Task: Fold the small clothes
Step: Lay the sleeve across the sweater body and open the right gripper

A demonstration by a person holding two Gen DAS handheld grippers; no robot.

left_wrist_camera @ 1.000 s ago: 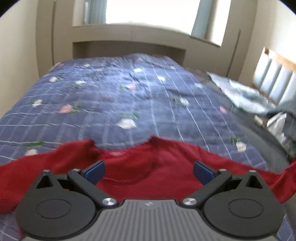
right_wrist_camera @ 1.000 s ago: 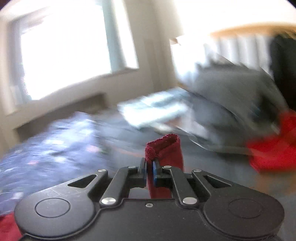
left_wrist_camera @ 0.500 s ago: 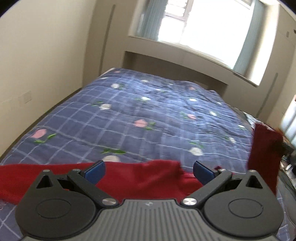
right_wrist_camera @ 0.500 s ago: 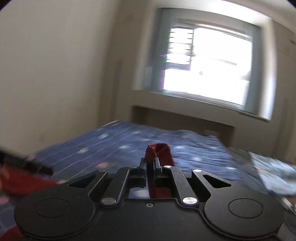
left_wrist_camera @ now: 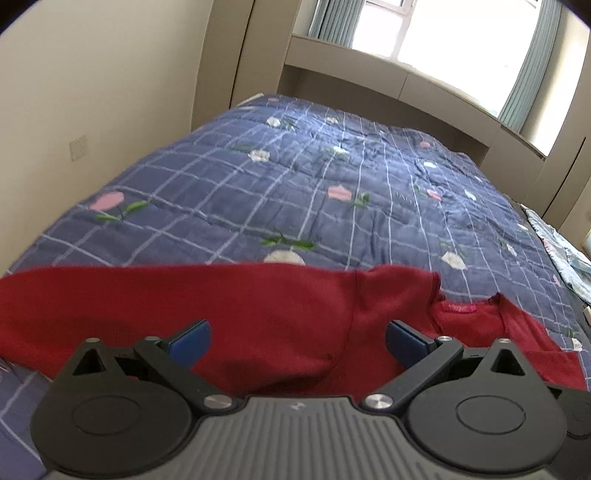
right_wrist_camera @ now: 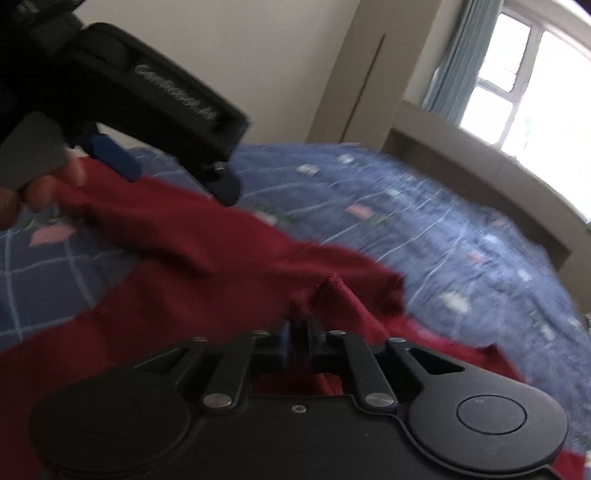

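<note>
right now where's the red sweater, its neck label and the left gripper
red sweater [left_wrist_camera: 258, 314]: left wrist view, on the folded-over body.
neck label [left_wrist_camera: 461, 307]: left wrist view, on the small tag inside the collar.
left gripper [left_wrist_camera: 297, 338]: left wrist view, midway between its blue fingertips.

ahead of me: bed [left_wrist_camera: 332, 192] in blue checked quilt | left: beige wall [left_wrist_camera: 92, 74] | beyond: bright window [left_wrist_camera: 461, 33], grey-blue curtains [left_wrist_camera: 532, 70]

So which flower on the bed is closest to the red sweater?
The white flower with green leaves, right at the red sweater's far edge, partly hidden by it. Others, like the pink flower, sit farther up the blue quilt.
</note>
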